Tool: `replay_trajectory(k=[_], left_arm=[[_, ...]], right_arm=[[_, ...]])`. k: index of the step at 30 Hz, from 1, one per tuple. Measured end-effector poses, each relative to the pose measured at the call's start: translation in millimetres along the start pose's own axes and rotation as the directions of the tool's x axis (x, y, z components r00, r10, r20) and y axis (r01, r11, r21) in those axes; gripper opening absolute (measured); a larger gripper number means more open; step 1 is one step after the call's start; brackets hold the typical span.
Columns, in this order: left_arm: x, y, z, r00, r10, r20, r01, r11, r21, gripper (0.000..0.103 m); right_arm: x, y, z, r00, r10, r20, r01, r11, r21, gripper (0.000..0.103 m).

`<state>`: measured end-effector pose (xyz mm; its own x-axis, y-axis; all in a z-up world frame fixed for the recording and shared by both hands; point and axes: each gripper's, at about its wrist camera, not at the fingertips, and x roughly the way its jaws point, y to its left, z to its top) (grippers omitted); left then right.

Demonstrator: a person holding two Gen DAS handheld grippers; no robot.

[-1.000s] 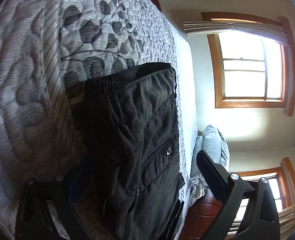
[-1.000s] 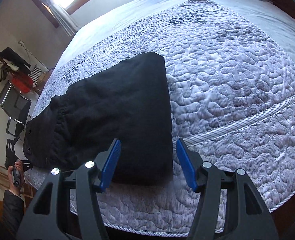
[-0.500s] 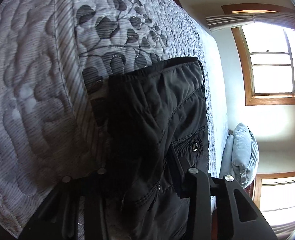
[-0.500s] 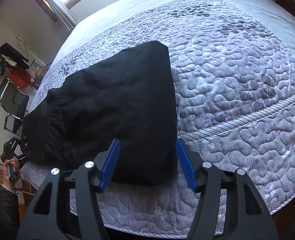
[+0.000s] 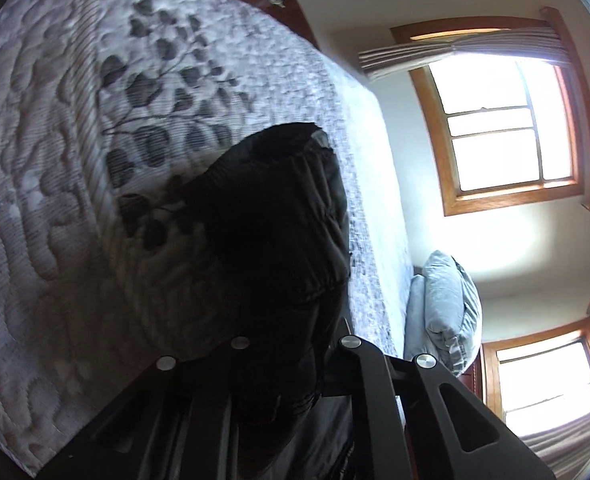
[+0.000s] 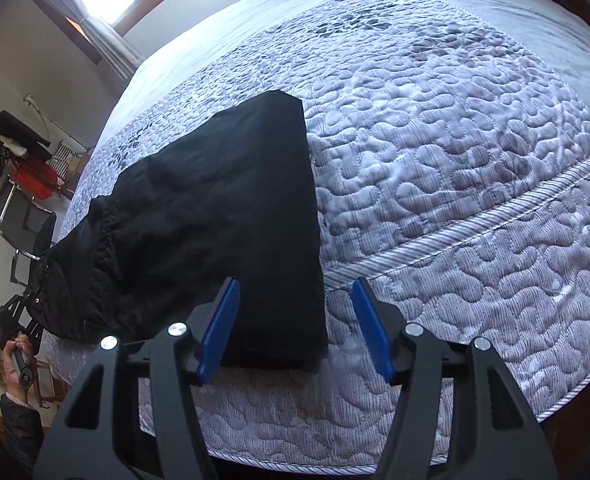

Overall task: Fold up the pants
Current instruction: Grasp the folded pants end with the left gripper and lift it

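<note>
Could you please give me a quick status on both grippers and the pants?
Left gripper shut on black pants at waistband end, lifting it. Right gripper open, straddling folded end's corner. Quilted bedspread beneath, nothing obstructing.

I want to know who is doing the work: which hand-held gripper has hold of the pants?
The left hand-held gripper, shut on the waistband end of the black pants; the right hand-held gripper is open, its blue pads gripping nothing.

Matt black cloth pants (image 6: 223, 216); quilted textured bedspread (image 6: 455, 184).
</note>
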<state>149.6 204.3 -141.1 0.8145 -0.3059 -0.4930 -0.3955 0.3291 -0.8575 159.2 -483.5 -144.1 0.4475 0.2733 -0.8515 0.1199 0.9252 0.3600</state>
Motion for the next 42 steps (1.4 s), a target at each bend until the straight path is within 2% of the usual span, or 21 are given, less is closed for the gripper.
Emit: replay_trajectory(k=[5,9,15,19,25,34,42], left_arm=[[-8,-43,-10,0.999,-0.033,0.005,0.033,0.992,0.124,0.012],[-10,-83,-26,0.998,-0.061,-0.002,0.06,0.969,0.239,0.012],[-11,-140,-66,0.994,-0.097,-0.057,0.112,0.91,0.4,0.012],[-4,-171,-103,0.99,-0.087,-0.112,0.133,0.85,0.51,0.012],[4,-185,-139,0.985,-0.062,-0.161,0.146,0.799,0.584,0.013],[19,-194,-189,0.978,0.015,-0.21,0.136,0.713,0.688,0.015],[46,-200,-236,0.958,0.11,-0.264,0.14,0.627,0.767,0.017]], right_arm=[[-4,-4,-1,1.0,0.002,0.01,-0.002,1.0,0.012,0.06],[-6,-8,-1,1.0,0.01,0.015,-0.01,1.0,0.025,0.06],[-8,-12,-2,1.0,0.012,0.025,-0.013,0.999,0.033,0.06],[-11,-17,-2,0.999,0.02,0.034,-0.022,0.999,0.047,0.06],[-16,-26,-3,0.998,0.027,0.048,-0.03,0.997,0.065,0.06],[-27,-42,-1,0.996,0.03,0.083,-0.038,0.994,0.101,0.06],[-32,-46,-1,0.995,0.029,0.097,-0.039,0.994,0.106,0.061]])
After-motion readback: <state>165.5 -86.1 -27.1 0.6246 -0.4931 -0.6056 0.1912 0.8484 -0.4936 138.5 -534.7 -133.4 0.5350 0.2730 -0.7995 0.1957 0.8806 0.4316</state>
